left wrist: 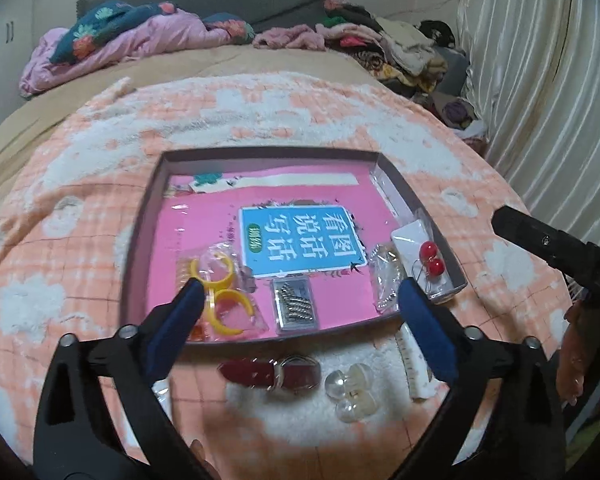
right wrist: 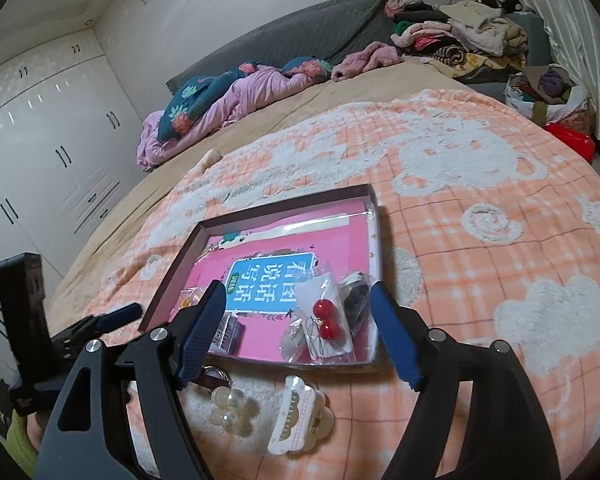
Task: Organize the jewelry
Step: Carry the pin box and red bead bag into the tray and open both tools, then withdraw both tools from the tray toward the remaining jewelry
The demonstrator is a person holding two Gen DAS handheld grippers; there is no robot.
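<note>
Two red bead earrings [left wrist: 432, 258] on a white card in a clear bag lie in the near right corner of the shallow box [left wrist: 268, 155]; card's long axis runs toward the box's far wall, beads at the near end. Same box holds a bagged pair of yellow rings [left wrist: 220, 280] near left, a small clear case of metal screws [left wrist: 295, 306] near centre, and a crinkled clear bag [left wrist: 386, 280] just beside the earrings. All sit on a pink book with a blue label [left wrist: 300, 240].

Outside the box, on the orange blanket [left wrist: 80, 240] over the bed: dark red strap with metal ring [left wrist: 270, 374], clear bead cluster [left wrist: 352, 392], white hair clip [right wrist: 300, 420].

Left hand-held gripper [left wrist: 300, 312]: jaws wide apart, nothing between. Right hand-held gripper [right wrist: 300, 308]: jaws apart above the earrings, not pressing them.
</note>
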